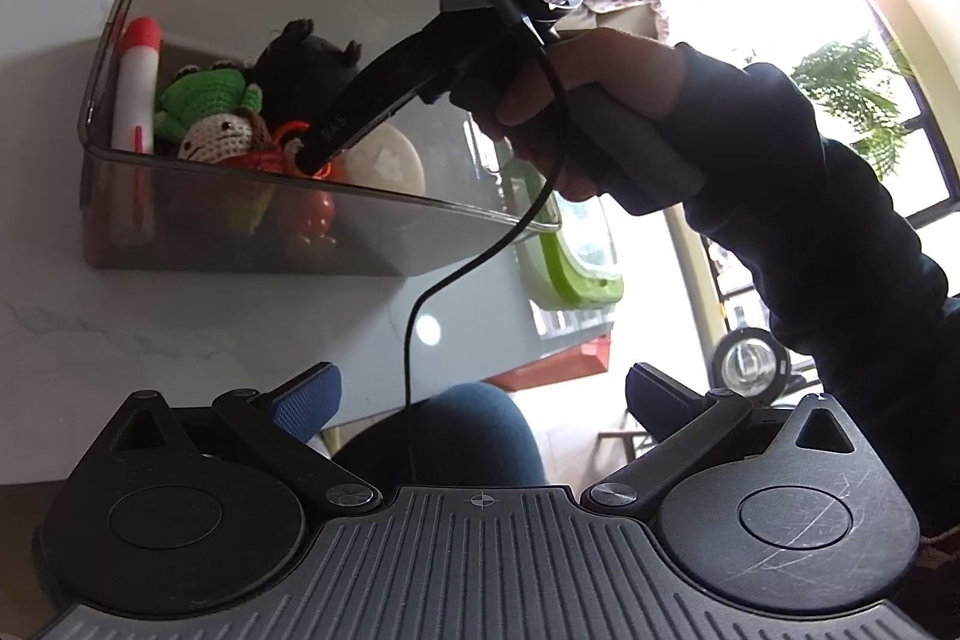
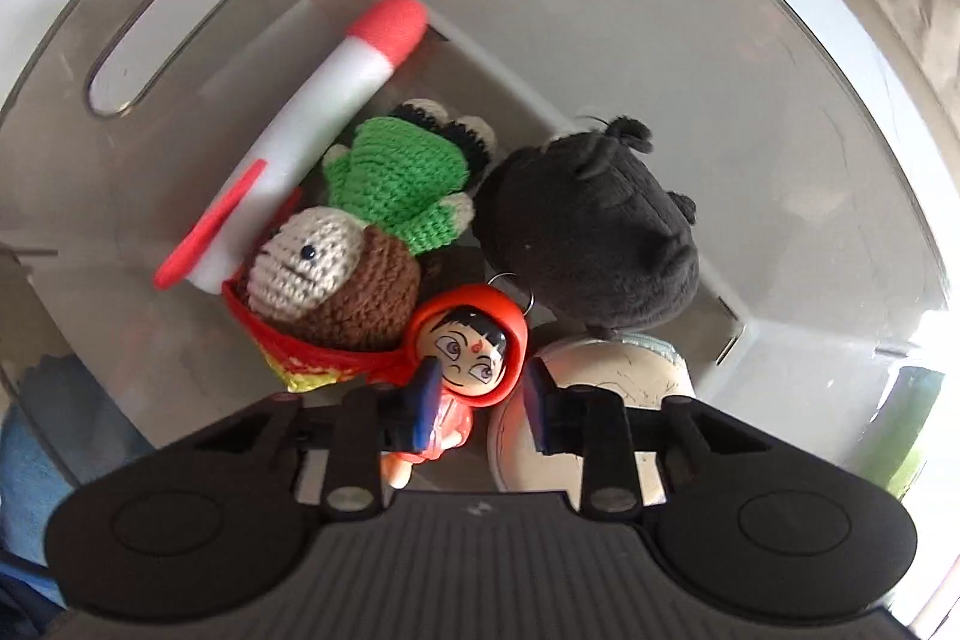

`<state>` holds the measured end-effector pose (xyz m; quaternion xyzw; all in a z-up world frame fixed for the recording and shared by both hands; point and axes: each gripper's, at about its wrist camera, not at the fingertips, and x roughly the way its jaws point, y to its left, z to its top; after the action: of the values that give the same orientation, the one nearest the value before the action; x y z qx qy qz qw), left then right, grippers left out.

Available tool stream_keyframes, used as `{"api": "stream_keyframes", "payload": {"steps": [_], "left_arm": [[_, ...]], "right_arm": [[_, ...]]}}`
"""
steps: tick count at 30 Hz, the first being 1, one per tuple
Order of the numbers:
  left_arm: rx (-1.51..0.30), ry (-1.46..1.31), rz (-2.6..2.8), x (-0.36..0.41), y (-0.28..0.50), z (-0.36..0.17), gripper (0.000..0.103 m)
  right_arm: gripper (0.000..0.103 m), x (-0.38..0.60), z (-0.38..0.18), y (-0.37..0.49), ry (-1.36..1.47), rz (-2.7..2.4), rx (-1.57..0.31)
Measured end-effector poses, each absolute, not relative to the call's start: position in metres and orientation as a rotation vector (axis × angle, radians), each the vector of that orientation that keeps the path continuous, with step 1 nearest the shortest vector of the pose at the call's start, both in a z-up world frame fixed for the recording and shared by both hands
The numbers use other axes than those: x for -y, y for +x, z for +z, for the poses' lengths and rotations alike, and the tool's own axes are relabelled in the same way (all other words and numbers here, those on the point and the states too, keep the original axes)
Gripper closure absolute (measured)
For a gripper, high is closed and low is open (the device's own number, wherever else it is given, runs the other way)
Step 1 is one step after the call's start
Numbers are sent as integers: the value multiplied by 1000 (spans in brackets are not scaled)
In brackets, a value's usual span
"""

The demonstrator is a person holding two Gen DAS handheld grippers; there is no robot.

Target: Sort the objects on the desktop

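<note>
Inside the clear bin (image 2: 780, 58), the right gripper (image 2: 480, 388) points straight down, its jaws flanking but not clearly clamping the red-hooded doll (image 2: 474, 340).

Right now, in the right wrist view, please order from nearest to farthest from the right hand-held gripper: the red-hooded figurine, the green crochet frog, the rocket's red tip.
1. Red-hooded figurine, between the right hand-held gripper fingers.
2. Green crochet frog, mid-bin, beyond.
3. Rocket's red tip, far corner.
</note>
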<state>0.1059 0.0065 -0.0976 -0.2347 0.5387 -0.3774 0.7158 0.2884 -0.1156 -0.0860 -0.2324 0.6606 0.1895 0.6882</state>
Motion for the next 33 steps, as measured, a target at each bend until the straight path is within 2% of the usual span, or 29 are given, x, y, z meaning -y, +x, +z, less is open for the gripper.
{"api": "stream_keyframes", "payload": {"steps": [1,2,3,5,8,10,14,17,23,29,30,33], "left_arm": [[-1194,-518,-834,-7,106,-98,0],[-1195,-517,-831,-7,106,-98,0],[-1197,-517,-828,-8,106,-97,0],[-1198,-523,-824,-10,107,-96,0],[-1193,-535,-832,-8,109,-96,0],[-1194,-529,-844,-3,109,-95,0],[-1210,-509,-855,4,109,-97,0],[-1230,-503,-833,4,109,-100,0],[-1246,-498,-798,1,110,-101,0],[-1263,-472,-796,16,111,-97,0],[-1267,-460,-795,20,111,-95,0],[-1267,-382,-815,43,107,-82,0]], "right_arm": [[59,120,-83,290,-501,421,-1479],[44,124,-79,292,-479,420,-1478],[35,130,-71,294,-455,425,-1467],[32,142,-49,297,-428,427,-1417],[31,159,-25,301,-544,336,-1338],[28,167,-26,306,-587,329,-1380],[26,177,-55,305,-641,379,-1472],[27,166,-93,301,-648,373,-1442],[26,173,-119,321,-458,377,-1493],[28,185,-105,305,-401,375,-1505],[31,190,-97,300,-373,373,-1480],[29,220,-47,277,-165,415,-1332]]}}
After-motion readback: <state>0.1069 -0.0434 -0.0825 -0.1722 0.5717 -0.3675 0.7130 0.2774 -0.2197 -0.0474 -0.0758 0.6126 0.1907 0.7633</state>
